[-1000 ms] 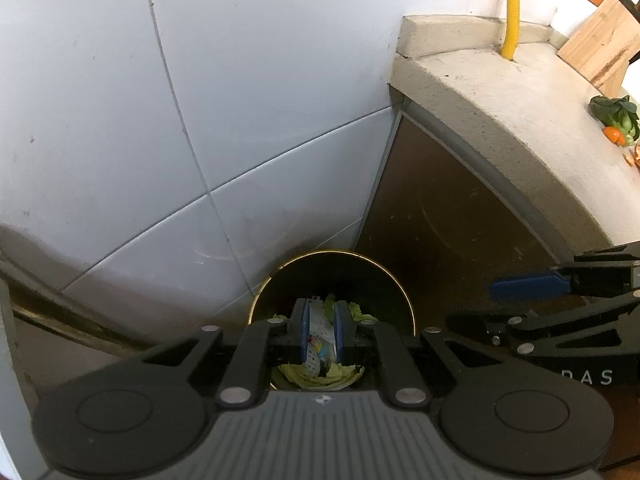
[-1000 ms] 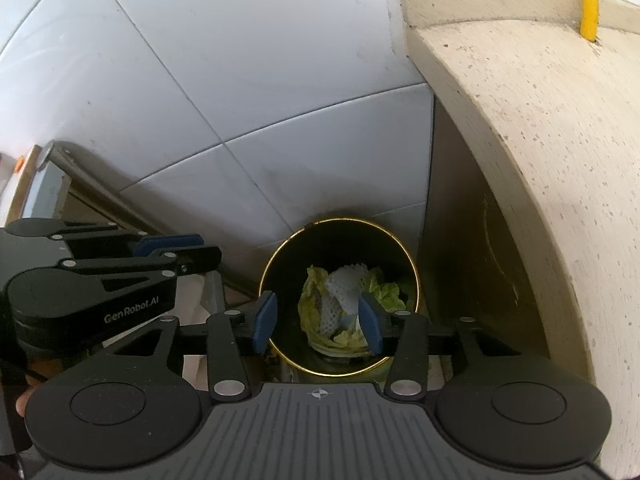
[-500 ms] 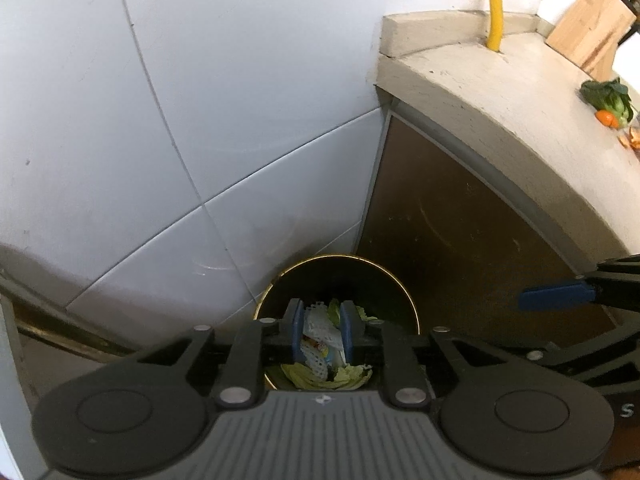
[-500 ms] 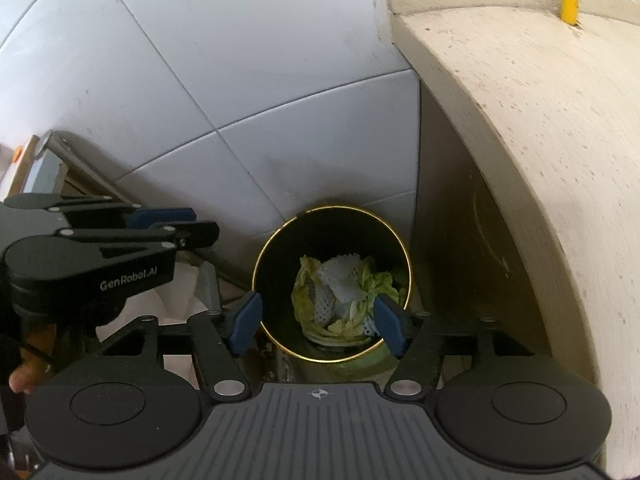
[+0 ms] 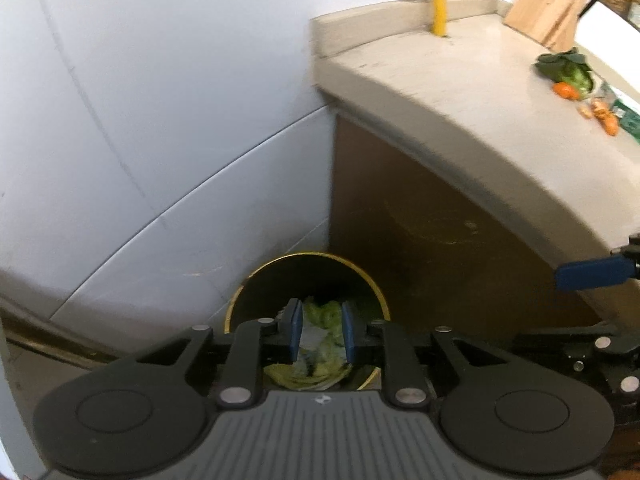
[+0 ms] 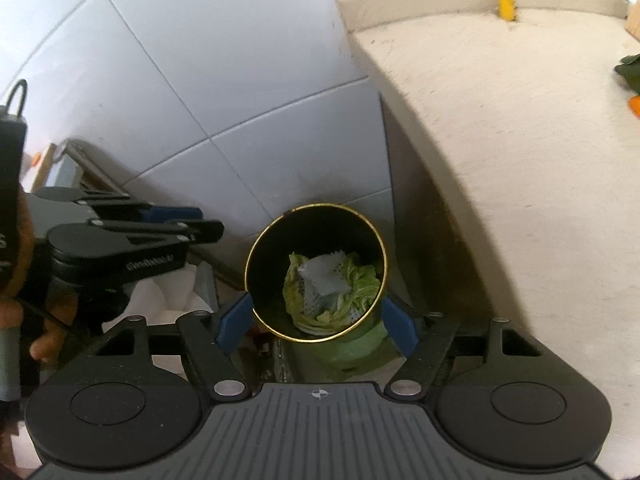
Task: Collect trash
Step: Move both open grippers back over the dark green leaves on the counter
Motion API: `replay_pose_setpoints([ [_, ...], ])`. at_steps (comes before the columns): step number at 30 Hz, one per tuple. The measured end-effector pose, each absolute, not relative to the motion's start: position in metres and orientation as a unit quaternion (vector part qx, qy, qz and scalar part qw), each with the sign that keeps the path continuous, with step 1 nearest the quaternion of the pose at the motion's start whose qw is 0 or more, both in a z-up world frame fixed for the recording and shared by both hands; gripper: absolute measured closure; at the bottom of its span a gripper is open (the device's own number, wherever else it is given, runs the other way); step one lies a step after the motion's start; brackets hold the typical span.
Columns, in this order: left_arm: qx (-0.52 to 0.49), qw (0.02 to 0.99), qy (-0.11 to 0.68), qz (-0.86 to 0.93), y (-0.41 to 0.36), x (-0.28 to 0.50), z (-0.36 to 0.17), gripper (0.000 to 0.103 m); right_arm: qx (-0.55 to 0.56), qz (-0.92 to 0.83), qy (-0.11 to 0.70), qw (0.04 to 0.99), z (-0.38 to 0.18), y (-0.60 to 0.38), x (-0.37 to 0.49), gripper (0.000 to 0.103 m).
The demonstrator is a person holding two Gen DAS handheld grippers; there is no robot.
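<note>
The speckled surface [image 6: 520, 160] stands beside a white tiled wall. Below its edge, a gold-rimmed bin [image 6: 256, 248] holds lettuce leaves [image 6: 360, 284] and white foam netting [image 6: 324, 272]. The right claw [image 6: 316, 320] has just been opening, nothing between. The left claw [image 5: 319, 332] is slightly apart, empty, above the bin.

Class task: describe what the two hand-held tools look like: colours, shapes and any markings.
Each tool, left and right, has a ribbed grey body with a small crosshair mark, black linkage arms on round discs with silver pivots, and blue pads on its fingers. The left tool's side carries blurred white lettering.
</note>
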State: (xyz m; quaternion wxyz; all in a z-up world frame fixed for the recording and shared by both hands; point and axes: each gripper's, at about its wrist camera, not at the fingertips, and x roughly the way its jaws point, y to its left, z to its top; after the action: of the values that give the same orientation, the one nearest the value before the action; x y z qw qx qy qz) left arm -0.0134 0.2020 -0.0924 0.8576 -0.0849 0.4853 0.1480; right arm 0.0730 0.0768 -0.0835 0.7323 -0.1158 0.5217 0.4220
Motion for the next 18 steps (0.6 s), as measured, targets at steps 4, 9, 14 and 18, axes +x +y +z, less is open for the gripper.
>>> replay_pose_setpoints([
  [4,-0.07,0.866,0.475,0.138,0.184,-0.003,-0.079,0.085,-0.112,0.427,0.504,0.742,-0.064,0.061,0.078,0.022],
  [9,-0.046,0.879,0.46,0.116,0.161,0.014,-0.06,0.082,-0.104,0.424,0.476,0.763,-0.042,0.037,0.084,0.022],
  [14,-0.015,0.892,0.444,0.085,0.138,0.037,-0.043,0.081,-0.092,0.403,0.448,0.793,-0.023,0.003,0.09,0.02],
  [18,0.008,0.898,0.435,0.058,0.119,0.058,-0.033,0.08,-0.081,0.374,0.434,0.816,-0.014,-0.02,0.099,0.02],
])
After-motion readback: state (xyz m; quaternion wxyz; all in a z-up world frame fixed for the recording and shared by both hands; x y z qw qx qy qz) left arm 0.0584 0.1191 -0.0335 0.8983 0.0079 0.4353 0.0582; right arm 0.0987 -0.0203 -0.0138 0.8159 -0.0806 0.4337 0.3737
